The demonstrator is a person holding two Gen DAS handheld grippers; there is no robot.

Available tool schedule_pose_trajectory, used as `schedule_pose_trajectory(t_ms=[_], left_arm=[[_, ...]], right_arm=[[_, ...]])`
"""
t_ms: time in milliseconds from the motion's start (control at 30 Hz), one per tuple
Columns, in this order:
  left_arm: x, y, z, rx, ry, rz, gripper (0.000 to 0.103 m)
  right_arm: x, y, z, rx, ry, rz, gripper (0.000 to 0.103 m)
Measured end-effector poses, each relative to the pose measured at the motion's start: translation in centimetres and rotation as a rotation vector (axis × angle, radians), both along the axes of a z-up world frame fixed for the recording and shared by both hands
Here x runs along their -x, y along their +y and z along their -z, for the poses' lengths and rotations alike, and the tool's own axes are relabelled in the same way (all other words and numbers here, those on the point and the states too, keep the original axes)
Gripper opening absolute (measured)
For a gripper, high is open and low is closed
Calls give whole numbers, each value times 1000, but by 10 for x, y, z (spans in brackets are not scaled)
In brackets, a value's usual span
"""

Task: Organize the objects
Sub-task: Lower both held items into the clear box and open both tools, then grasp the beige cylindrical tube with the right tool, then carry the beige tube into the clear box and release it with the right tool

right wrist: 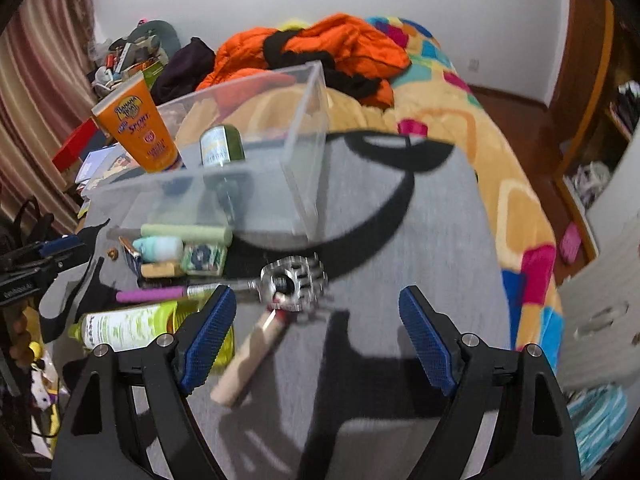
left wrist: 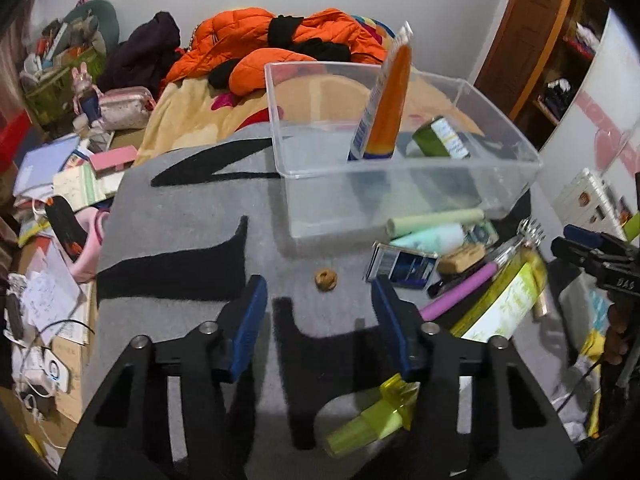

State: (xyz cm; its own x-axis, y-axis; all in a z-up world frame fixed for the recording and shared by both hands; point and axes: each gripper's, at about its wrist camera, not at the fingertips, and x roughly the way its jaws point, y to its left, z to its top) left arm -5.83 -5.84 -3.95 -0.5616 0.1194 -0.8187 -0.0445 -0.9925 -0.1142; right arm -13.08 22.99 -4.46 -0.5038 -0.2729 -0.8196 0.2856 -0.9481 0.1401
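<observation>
A clear plastic bin (left wrist: 416, 192) (right wrist: 256, 200) stands on a grey and black mat on the bed. In it an orange sunscreen tube (left wrist: 388, 112) (right wrist: 138, 128) stands upright beside a green bottle (left wrist: 440, 138) (right wrist: 222, 146). In front of the bin lies a pile: pale green roll (left wrist: 436, 220) (right wrist: 186, 234), mint bottle (left wrist: 430, 238), blue box (left wrist: 402, 266), pink-handled tool (left wrist: 460, 292) (right wrist: 150, 294), yellow-green bottle (left wrist: 504, 300) (right wrist: 128, 326), metal tool with wooden handle (right wrist: 294, 282). My left gripper (left wrist: 320, 304) is open, near a small brown ring (left wrist: 326, 280). My right gripper (right wrist: 316, 316) is open above the metal tool.
An orange jacket (left wrist: 280, 46) (right wrist: 340, 48) and a colourful blanket (right wrist: 512, 184) lie behind the bin. Papers and boxes (left wrist: 80, 176) clutter the left side. A yellow-green wrapper (left wrist: 372, 416) lies under my left gripper. A wooden wardrobe (left wrist: 536, 32) stands at right.
</observation>
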Motion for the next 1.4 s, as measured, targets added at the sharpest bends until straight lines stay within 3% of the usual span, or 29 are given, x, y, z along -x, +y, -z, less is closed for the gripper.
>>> schedule_pose_trajectory(t_ms=[200,333,500,767,933,1400], left_arm=[[3,0,12,6,-31,7,41],[8,-3,23,25,-47,-1,32],[15,5,25,59,-16,10,26],[22,7,30,38,-19,20,12],[18,4,31,24,-16,19,12],[6,16,-10,45,92,32,12]], right_arm=[[-10,0,15,29,-43,15,78],[-9,-6,22,63,-80,13,65],[-7,-16,27,59,-88,8,59],[-9,-14,28,-13,-63,20,30],[-11,-6,28,-22,-59,28,14],[-18,11,1,26,11,79,14]])
